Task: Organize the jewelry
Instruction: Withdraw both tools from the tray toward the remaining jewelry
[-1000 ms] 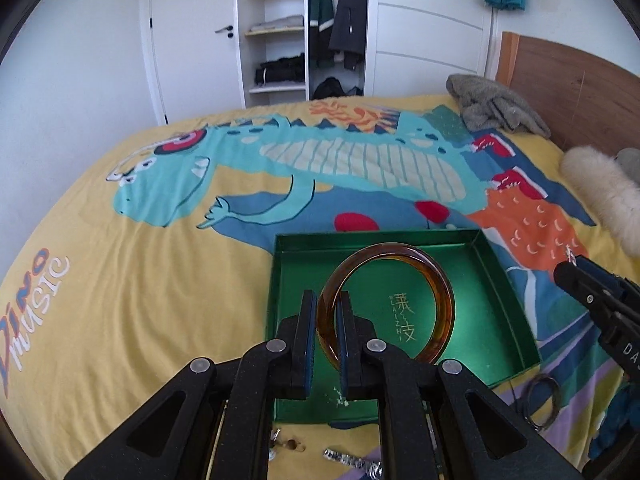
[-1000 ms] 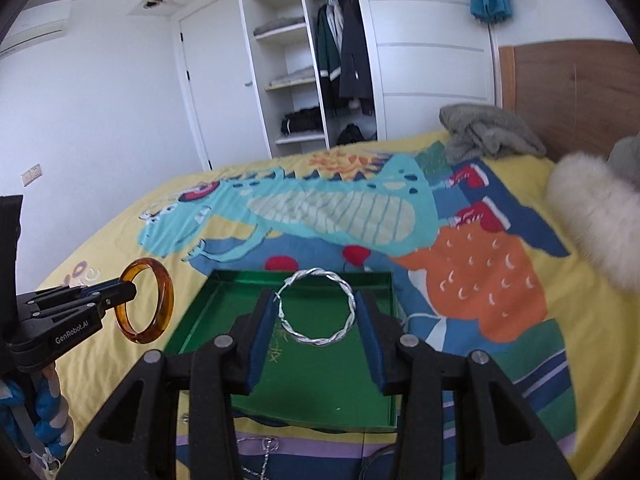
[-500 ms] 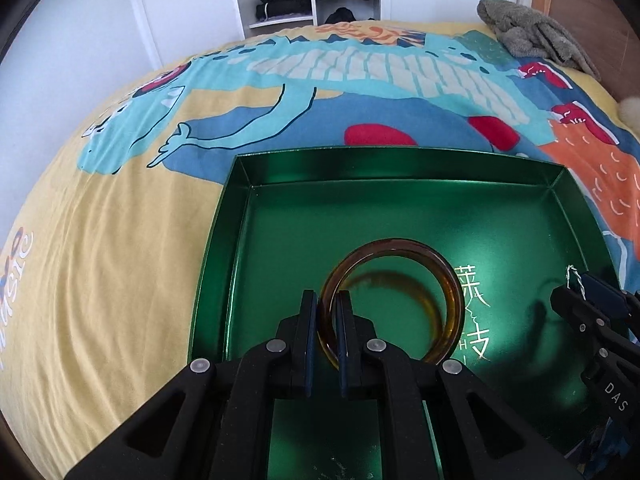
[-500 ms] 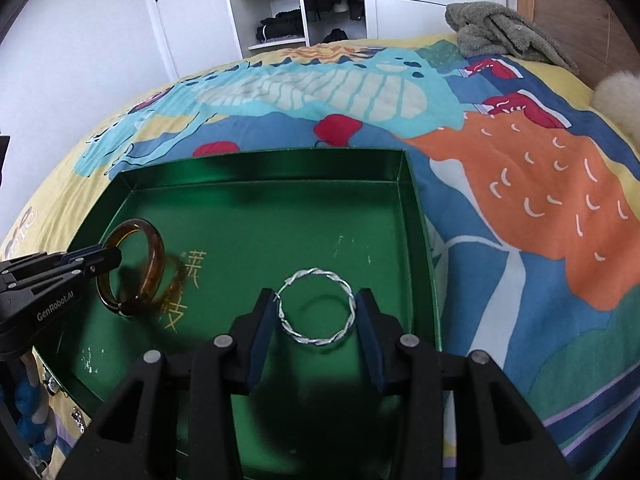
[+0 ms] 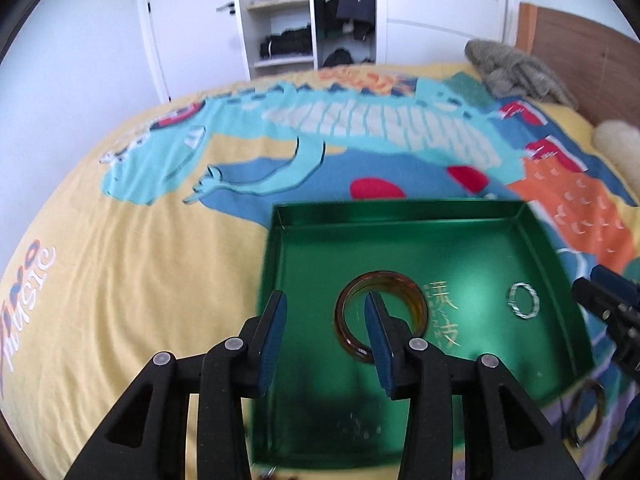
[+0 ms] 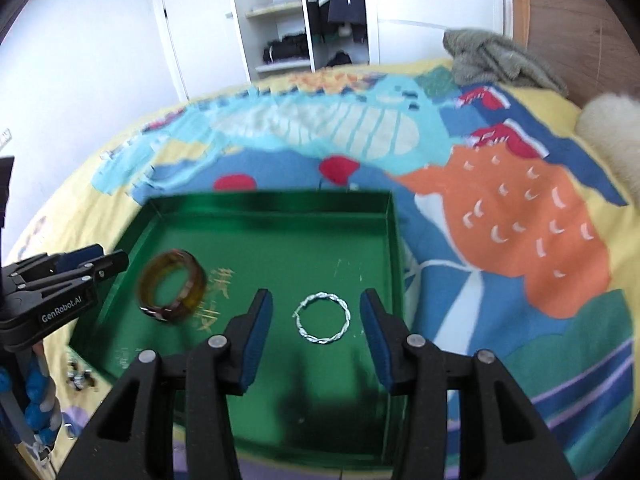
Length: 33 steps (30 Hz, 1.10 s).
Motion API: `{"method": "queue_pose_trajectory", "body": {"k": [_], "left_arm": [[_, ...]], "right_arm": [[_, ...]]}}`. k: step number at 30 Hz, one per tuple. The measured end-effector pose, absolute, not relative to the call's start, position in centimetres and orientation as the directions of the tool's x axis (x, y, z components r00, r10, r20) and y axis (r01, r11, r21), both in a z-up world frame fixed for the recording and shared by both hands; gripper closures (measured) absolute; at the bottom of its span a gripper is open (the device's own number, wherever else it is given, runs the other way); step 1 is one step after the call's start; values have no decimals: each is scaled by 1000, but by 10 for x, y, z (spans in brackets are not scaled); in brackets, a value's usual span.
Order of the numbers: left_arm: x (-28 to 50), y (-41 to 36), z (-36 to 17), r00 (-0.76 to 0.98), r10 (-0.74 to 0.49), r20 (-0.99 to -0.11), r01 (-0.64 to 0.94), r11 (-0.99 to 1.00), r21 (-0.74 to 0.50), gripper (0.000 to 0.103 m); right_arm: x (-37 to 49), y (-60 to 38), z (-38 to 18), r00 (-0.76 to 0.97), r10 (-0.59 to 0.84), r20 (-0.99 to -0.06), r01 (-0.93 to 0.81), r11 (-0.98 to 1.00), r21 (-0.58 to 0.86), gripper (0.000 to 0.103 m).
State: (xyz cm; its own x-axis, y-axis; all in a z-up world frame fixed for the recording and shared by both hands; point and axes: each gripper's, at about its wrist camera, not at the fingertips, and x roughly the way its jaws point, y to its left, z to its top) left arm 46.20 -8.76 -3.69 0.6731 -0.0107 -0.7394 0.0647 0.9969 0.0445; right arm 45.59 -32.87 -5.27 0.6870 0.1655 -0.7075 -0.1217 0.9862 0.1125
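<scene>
A green tray (image 5: 400,216) lies on the bed. An amber bangle (image 5: 416,300) lies loose inside it, blurred, also in the right wrist view (image 6: 172,282). A twisted silver bangle (image 6: 322,322) lies on the tray floor, also in the left wrist view (image 5: 524,306). My left gripper (image 5: 326,338) is open and empty above the tray's left part, the amber bangle just beyond its right finger. My right gripper (image 6: 316,340) is open and empty, its fingers on either side of the silver bangle without touching it.
Small jewelry pieces (image 6: 78,376) lie on the bedspread near the tray's front left corner. A dark bangle (image 5: 588,410) lies by the tray's front right corner. A grey garment (image 5: 520,68) and a white fluffy cushion (image 6: 612,132) are at the bed's head.
Both grippers opened and let go of their bangles inside the tray, then drew back and up. The amber bangle is still moving, the silver one lies flat.
</scene>
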Motion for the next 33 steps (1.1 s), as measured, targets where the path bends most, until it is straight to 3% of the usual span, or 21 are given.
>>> {"method": "queue_pose_trajectory", "body": {"k": [5, 9, 14, 23, 33], "left_arm": [[405, -74, 14, 738, -38, -674, 79, 996, 31, 61], [347, -63, 50, 783, -45, -621, 81, 996, 30, 51], [283, -52, 71, 814, -30, -580, 85, 994, 67, 51], [198, -41, 56, 812, -12, -583, 83, 992, 96, 51], [165, -57, 26, 782, -40, -622, 100, 993, 62, 51]], "right_arm": [[394, -350, 10, 770, 210, -603, -134, 976, 170, 59], [338, -364, 56, 819, 221, -529, -145, 973, 181, 59], [269, -372, 87, 843, 209, -495, -157, 977, 145, 59], [172, -388, 76, 834, 218, -507, -160, 975, 155, 59], [140, -396, 50, 813, 247, -527, -185, 968, 169, 60]]}}
